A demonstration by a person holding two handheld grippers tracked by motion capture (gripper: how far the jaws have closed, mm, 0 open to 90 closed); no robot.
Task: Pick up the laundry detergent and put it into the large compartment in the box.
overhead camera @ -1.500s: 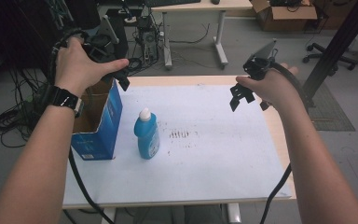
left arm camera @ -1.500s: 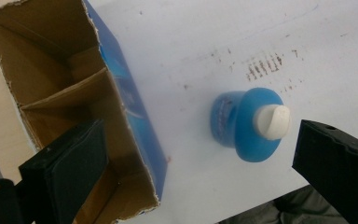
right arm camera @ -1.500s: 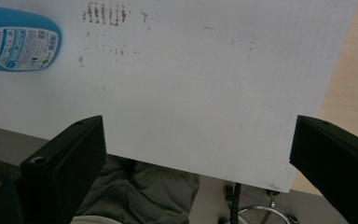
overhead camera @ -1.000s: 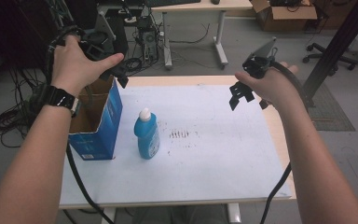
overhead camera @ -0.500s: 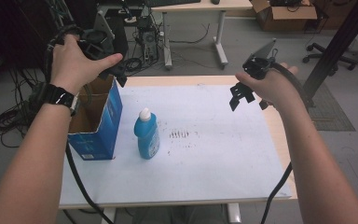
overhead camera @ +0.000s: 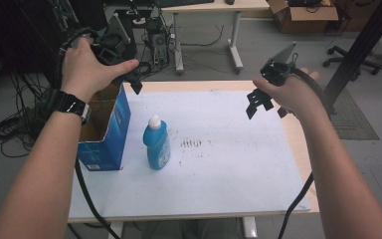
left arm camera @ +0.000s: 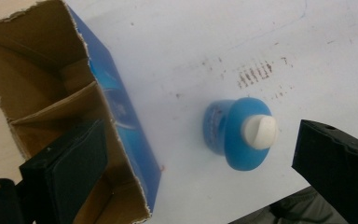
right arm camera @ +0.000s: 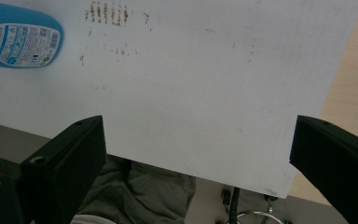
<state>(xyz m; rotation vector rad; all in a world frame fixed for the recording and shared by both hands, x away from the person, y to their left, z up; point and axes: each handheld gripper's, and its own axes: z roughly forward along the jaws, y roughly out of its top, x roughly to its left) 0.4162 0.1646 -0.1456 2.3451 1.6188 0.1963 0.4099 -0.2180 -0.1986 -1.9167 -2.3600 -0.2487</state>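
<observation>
Bottle (overhead camera: 156,143) stands upright on the table (overhead camera: 238,164), just right of the open box (overhead camera: 110,133). Judged light, smooth plastic, likely slippery; best gripped across the flat body below the cap (left arm camera: 259,131). Left gripper (overhead camera: 132,79) hovers at its 11 o'clock, right gripper (overhead camera: 258,102) at 2 o'clock, both spread wide, empty. Fill level and box floor are hidden.

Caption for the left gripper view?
Open left gripper above the blue bottle beside the open blue carton.
</observation>
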